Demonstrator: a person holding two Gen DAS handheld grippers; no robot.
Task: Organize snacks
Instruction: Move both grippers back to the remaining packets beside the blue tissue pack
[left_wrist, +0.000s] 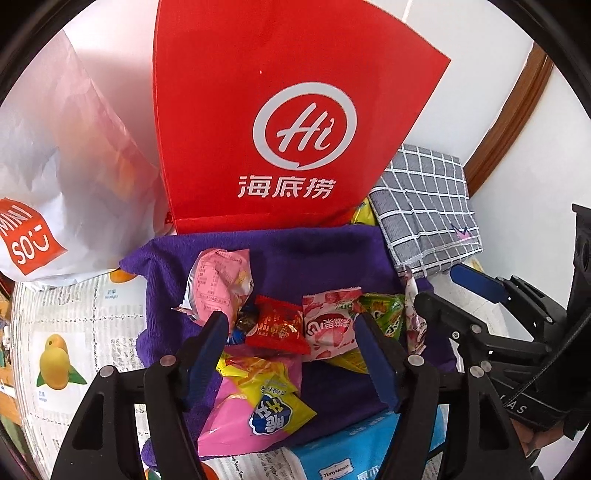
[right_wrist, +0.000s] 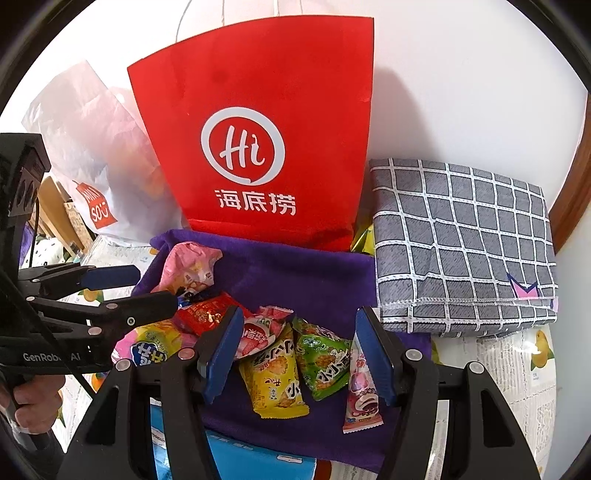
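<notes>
Both grippers hover with jaws apart and nothing between them: the left gripper (left_wrist: 291, 336) over the red packet (left_wrist: 277, 325), the right gripper (right_wrist: 299, 347) over the yellow packet (right_wrist: 275, 376) and green packet (right_wrist: 323, 360). The snacks lie scattered on a purple towel (right_wrist: 295, 273), near a red paper bag (right_wrist: 258, 147) standing at its far edge.
</notes>
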